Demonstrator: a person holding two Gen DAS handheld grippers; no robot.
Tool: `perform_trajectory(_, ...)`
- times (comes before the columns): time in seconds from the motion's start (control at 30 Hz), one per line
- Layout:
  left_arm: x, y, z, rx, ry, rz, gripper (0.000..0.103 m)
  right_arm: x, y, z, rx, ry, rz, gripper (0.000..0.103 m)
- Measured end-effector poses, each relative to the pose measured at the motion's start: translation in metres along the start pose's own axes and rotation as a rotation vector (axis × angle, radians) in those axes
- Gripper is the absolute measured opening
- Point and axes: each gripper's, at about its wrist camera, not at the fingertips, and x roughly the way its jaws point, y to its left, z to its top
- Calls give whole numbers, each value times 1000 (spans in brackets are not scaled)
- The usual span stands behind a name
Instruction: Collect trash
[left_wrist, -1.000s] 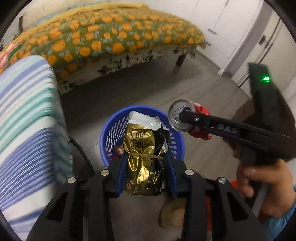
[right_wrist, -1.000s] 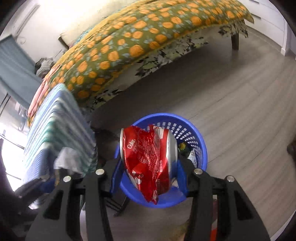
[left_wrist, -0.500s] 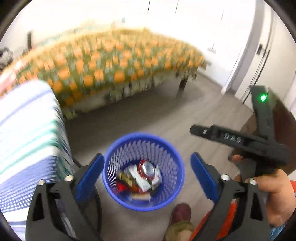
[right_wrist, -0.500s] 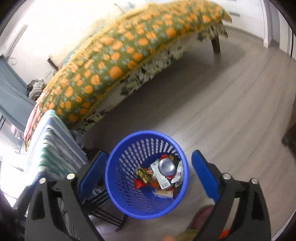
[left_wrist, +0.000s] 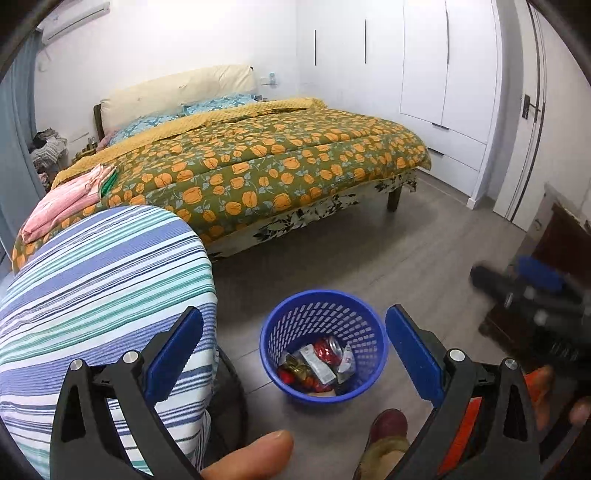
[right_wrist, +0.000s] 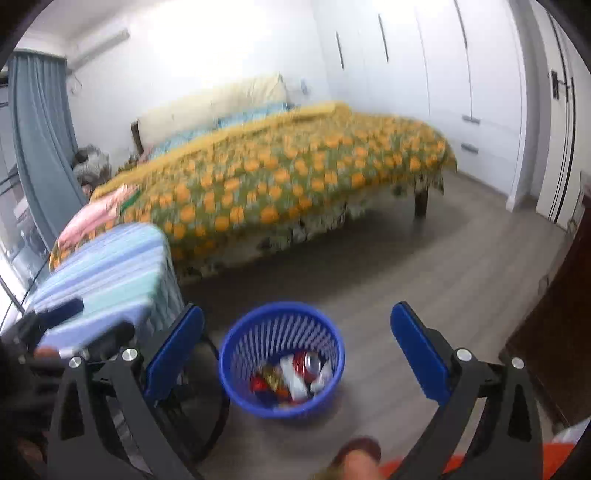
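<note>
**Trash lay in the blue basket, both grippers empty**

Trash — a red can, a gold wrapper and other packets — sat at the bottom of the blue basket, which stood on the grey wood floor between the striped board and a dark cabinet. The left gripper hung above it, jaws spread wide and holding nothing. The right gripper was likewise released. A floral bed stood beyond.

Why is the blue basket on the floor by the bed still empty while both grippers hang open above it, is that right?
Not quite: the blue basket is not empty. The left wrist view shows a crushed red can and wrappers inside. Both the left gripper and the right gripper do hang open above it.
</note>
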Motion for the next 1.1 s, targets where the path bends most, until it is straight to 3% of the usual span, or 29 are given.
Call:
perform_trajectory(0.17,-2,0,-1,-1,16,7,98,-5,-1,-16,-5,42,-22,98)
perform_trajectory(0.63,23,-2,-19,-20,160,11,98,-8,10,-30,-57,160,-62,98)
perform_trajectory(1.1,34,-7,-27,-14,216,14,98,-2,8,-39,-46,243,-73,98)
